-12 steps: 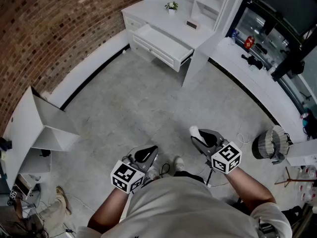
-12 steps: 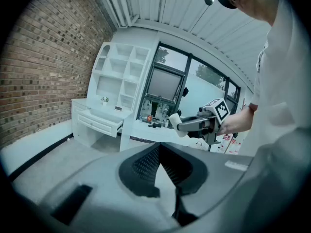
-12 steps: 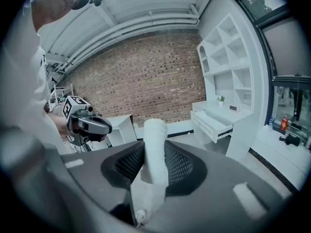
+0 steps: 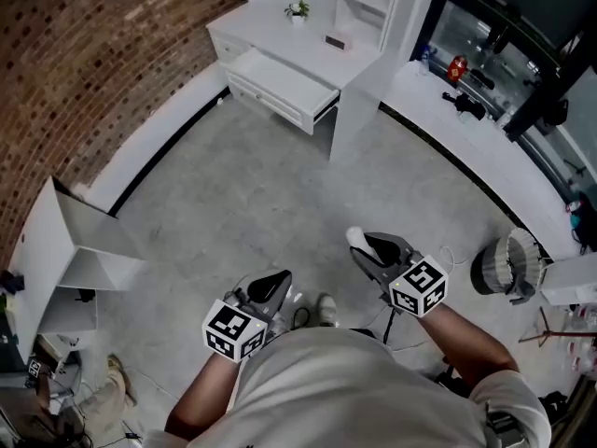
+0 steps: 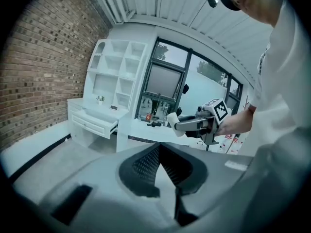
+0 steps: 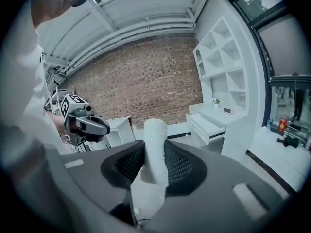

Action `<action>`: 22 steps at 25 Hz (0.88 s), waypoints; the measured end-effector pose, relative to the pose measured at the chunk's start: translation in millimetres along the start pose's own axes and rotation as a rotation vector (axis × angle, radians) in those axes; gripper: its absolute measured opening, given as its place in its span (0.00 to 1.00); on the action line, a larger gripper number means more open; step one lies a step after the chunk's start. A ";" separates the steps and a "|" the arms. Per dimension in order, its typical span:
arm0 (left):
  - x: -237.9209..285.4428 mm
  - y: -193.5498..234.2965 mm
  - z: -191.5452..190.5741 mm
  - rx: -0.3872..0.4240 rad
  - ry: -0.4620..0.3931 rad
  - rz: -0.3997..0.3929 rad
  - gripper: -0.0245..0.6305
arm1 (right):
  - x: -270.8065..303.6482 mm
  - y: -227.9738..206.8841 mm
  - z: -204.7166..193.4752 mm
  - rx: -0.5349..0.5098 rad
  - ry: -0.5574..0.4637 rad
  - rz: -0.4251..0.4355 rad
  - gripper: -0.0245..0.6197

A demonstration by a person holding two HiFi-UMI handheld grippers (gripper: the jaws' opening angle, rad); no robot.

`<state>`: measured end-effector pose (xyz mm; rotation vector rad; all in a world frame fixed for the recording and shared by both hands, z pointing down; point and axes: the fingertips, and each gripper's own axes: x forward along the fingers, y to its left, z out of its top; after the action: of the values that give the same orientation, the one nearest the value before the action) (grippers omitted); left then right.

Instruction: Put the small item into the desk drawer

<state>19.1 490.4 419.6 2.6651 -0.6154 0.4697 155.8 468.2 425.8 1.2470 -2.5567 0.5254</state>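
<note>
White small item [image 6: 154, 149] is riding clamped in the right gripper [image 4: 367, 247], the left gripper [image 4: 270, 288] pressed together empty, and is risking slipping loose before reaching the far-off open drawer [image 4: 280, 84].

Colours and patterns: white furniture, red-brown brick, grey floor.
Brick wall [image 4: 103, 54] red-brown with pale mortar lines; desk [image 4: 266, 29] and its drawer [image 4: 280, 84] white; floor [image 4: 270, 203] mottled grey; potted plant [image 4: 298, 9] green in a white pot; small item [image 6: 154, 149] white; left gripper [image 4: 280, 281] and right gripper [image 4: 362, 247] dark grey, pads [image 6: 180, 166] finely gridded, marker cubes [image 4: 233, 329] black-and-white squares; shirt [image 4: 354, 390] pale grey.
</note>
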 end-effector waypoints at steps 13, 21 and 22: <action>81.7 -30.0 20.2 -0.004 0.011 0.011 0.05 | -21.7 -87.5 2.1 0.021 -0.050 0.020 0.25; 112.1 -10.4 26.7 -0.007 0.040 -0.021 0.05 | -2.7 -126.3 6.2 0.049 -0.050 -0.011 0.25; 114.9 -4.2 29.0 -0.006 0.040 -0.029 0.05 | 2.2 -130.3 7.4 0.050 -0.046 -0.016 0.25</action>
<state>125.5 441.6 438.2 2.6484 -0.5643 0.5102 257.6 389.4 447.3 1.3104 -2.5835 0.5669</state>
